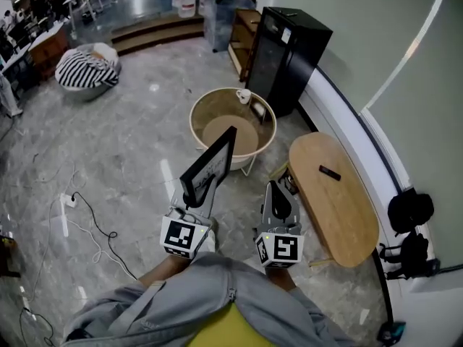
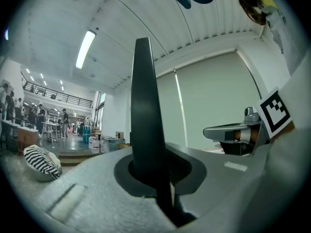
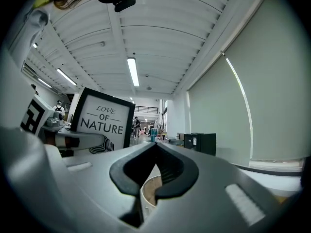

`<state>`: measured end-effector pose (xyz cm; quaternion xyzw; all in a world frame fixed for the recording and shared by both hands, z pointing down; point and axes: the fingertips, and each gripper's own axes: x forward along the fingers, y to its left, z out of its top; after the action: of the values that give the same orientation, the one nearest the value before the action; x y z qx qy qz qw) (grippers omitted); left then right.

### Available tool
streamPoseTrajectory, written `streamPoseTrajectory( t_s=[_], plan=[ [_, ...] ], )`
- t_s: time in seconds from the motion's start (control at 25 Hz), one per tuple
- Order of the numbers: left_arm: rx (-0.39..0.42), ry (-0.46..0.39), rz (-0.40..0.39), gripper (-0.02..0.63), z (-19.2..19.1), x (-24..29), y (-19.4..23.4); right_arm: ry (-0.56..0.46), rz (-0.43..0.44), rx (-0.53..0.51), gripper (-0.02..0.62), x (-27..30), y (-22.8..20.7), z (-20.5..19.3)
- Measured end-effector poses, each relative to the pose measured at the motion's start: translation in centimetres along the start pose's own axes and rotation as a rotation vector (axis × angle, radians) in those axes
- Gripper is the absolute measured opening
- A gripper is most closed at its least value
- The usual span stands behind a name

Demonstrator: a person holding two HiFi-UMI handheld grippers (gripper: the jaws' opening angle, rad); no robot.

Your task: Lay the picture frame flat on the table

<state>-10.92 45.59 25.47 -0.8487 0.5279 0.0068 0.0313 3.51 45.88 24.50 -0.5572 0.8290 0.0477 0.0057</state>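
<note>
Black frame [image 1: 211, 166], white print lettered "LOVE OF NATURE". Location: in the air over the floor [image 1: 130, 157], upright and slightly tilted, in front of the person and well left of the table [image 1: 340, 215].

Hold: left gripper [image 1: 193, 204] is clamped on the lower edge, with the frame edge-on between its jaws in the left gripper view. Right gripper [image 1: 278, 192] is closed on nothing, just beside the frame on the table side.

Handling (judged): stiff, light and thin. The front is likely glazed, so it is fragile on contact, and the smooth moulding may slip. A grip at one edge gives long leverage, so a second hold on the far or side edge would steady it. Lower one edge first, then ease it down.

Surroundings:
- Table: oval, wood, against the curved wall. A small black remote [image 1: 330, 172] lies near its middle and narrows the landing room.
- Round tub [image 1: 199, 118], just beyond the frame.
- Black cabinet [image 1: 289, 49], behind the tub.
- Striped cushion [image 1: 87, 69], far left.
- Cables [image 1: 94, 223] on the floor at left, clear of the route.
</note>
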Motion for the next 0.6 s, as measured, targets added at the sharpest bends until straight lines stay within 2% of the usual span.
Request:
streamPoseTrajectory(
  t_s=[0.32, 0.6],
  plan=[
    [-0.006, 0.011, -0.044, 0.017, -0.6, 10.6, 8.3, 0.023, -0.052, 0.002, 0.002, 12.1, -2.9, -1.2],
    [-0.020, 0.018, -0.107, 0.017, -1.9, 18.0, 12.3, 0.049, -0.122, 0.009, 0.002, 18.8, -5.6, -2.8]
  ],
)
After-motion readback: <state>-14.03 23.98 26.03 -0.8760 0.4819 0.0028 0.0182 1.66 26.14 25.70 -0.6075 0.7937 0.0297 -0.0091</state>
